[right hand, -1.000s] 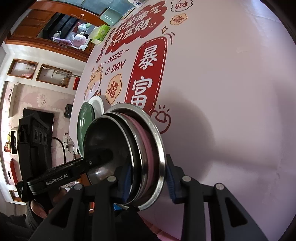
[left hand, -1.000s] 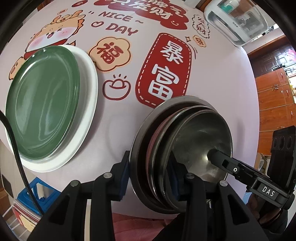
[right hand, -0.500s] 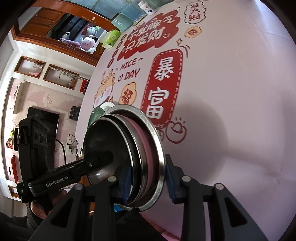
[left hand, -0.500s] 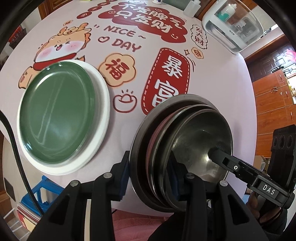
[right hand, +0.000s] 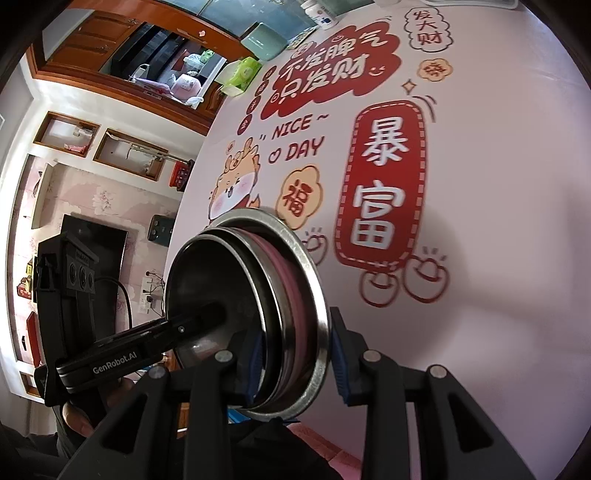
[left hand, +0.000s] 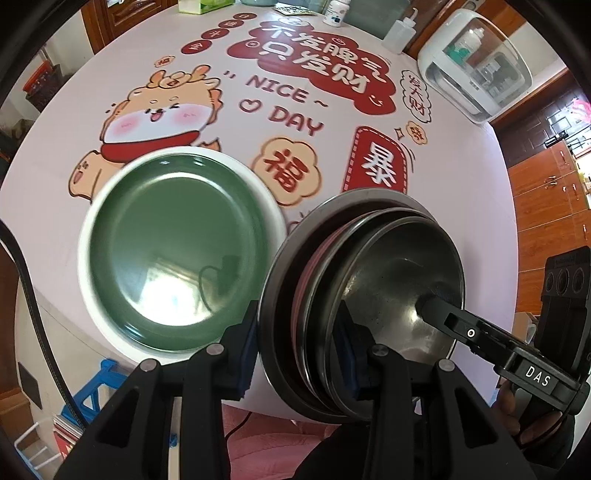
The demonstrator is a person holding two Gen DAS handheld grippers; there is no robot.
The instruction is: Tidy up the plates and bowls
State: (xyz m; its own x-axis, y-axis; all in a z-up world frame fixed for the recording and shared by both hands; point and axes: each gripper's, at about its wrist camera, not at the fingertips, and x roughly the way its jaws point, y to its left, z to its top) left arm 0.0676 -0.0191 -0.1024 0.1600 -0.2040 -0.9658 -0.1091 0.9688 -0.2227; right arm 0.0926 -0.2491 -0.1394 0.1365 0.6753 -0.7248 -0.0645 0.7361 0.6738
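A stack of nested steel bowls (left hand: 373, 291) with a pink one between them is held tilted above the table's near edge. My left gripper (left hand: 301, 350) is shut on its rim from one side. My right gripper (right hand: 295, 365) is shut on the opposite rim of the bowl stack (right hand: 258, 302). Each gripper's finger shows inside the inner bowl in the other's view. A green plate (left hand: 177, 254) lies on a white plate (left hand: 271, 206) on the table, left of the stack.
The round table has a pink cloth with red and cartoon prints (left hand: 314, 70). At its far edge stand bottles (left hand: 399, 31), a white appliance (left hand: 476, 62) and a green tissue box (right hand: 242, 72). A blue stool (left hand: 92, 391) is below the near edge.
Both grippers have lifted the bowl stack and pulled back from the table. More of the table's far side shows, and the green plate sits nearer the left view's middle.
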